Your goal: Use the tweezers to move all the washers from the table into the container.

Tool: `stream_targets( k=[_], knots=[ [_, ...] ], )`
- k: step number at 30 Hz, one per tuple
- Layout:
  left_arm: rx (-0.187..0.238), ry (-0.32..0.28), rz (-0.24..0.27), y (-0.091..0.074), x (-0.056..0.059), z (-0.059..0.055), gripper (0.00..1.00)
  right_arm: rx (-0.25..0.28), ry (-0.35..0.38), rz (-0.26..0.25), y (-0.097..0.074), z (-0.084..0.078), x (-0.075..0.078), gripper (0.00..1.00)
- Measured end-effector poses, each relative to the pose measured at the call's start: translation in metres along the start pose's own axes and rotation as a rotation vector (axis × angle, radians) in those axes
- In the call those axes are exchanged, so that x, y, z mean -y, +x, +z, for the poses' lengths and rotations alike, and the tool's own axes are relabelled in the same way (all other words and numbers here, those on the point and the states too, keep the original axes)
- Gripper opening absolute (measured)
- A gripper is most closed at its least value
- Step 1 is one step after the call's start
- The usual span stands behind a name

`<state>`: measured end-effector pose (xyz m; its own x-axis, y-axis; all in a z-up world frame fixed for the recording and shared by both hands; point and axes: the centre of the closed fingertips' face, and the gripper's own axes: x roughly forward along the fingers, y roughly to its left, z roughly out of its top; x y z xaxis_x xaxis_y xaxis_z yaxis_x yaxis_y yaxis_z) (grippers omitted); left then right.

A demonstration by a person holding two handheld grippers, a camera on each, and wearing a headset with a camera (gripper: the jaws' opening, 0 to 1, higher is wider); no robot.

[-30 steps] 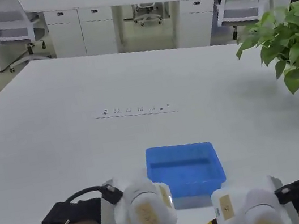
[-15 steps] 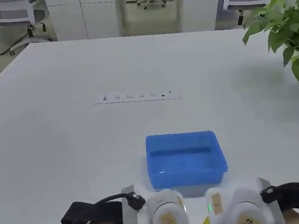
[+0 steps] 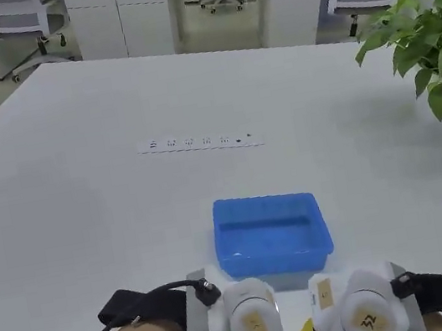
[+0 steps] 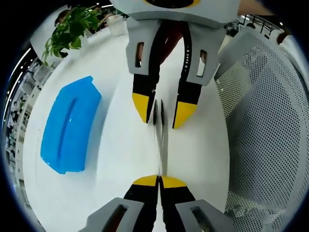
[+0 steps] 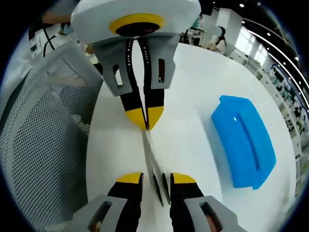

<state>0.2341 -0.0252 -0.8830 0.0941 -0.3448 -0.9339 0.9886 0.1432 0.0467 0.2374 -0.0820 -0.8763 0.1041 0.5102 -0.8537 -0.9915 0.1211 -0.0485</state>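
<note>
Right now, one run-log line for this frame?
left gripper: shut on tweezers end | right gripper: jaws apart astride tweezers | blue container: on white table, beyond grippers

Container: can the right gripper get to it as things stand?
Probably yes: the container sits just beyond the right gripper, bare table between. But that gripper faces the left gripper, tongs either side of the tweezers the left is shut on, so it must turn first.
</note>
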Motion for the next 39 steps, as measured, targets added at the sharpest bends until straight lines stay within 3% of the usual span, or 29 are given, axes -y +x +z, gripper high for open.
stream_targets(
  k=[1,3,7,9,11,12,15,18,20,22,28,32,33,35,37,39],
  knots=[
    [-0.002,-0.043,0.001,0.000,0.000,-0.001,0.00,0.007,0.038,-0.015,-0.002,-0.001,0.000,0.22],
    [0.002,-0.055,-0.008,0.000,0.001,0.000,0.00,0.033,0.100,-0.029,-0.009,0.000,-0.002,0.24],
    [0.025,-0.090,-0.003,-0.002,0.007,-0.001,0.06,0.157,0.300,-0.112,-0.036,0.007,-0.003,0.30],
    [0.045,-0.143,0.021,-0.002,0.007,-0.001,0.08,0.223,0.390,-0.182,-0.054,0.010,0.002,0.36],
    [0.059,-0.181,0.075,-0.005,0.003,-0.003,0.11,0.280,0.478,-0.215,-0.069,0.011,0.001,0.40],
    [0.056,-0.191,0.078,-0.006,0.004,-0.006,0.14,0.296,0.502,-0.238,-0.075,0.009,0.003,0.44],
    [0.094,-0.299,0.134,-0.009,0.002,-0.013,0.20,0.342,0.603,-0.295,-0.093,0.004,0.005,0.56],
    [0.126,-0.387,0.161,-0.014,0.003,-0.023,0.25,0.405,0.657,-0.349,-0.107,0.002,0.009,0.58],
    [0.150,-0.445,0.164,-0.018,0.006,-0.029,0.31,0.436,0.703,-0.375,-0.113,0.001,0.008,0.66],
    [0.195,-0.535,0.178,-0.026,0.007,-0.035,0.37,0.430,0.732,-0.404,-0.114,-0.005,0.007,0.79],
    [0.352,-0.757,0.254,-0.067,0.009,-0.048,0.52,0.443,0.723,-0.470,-0.123,-0.007,0.011,0.95],
    [0.440,-0.839,0.330,-0.098,0.011,-0.056,0.67,0.456,0.732,-0.491,-0.128,-0.009,0.013,0.99],
    [0.459,-0.850,0.327,-0.103,0.013,-0.055,0.67,0.465,0.744,-0.494,-0.128,-0.010,0.013,0.99],
    [0.514,-0.899,0.374,-0.119,0.013,-0.058,0.68,0.460,0.758,-0.485,-0.126,-0.012,0.011,0.99],
    [0.529,-0.926,0.408,-0.129,0.015,-0.063,0.73,0.462,0.754,-0.498,-0.127,-0.012,0.012,0.99],
    [0.536,-0.945,0.468,-0.138,0.013,-0.069,0.84,0.453,0.744,-0.512,-0.128,-0.013,0.012,0.99]
  ],
)
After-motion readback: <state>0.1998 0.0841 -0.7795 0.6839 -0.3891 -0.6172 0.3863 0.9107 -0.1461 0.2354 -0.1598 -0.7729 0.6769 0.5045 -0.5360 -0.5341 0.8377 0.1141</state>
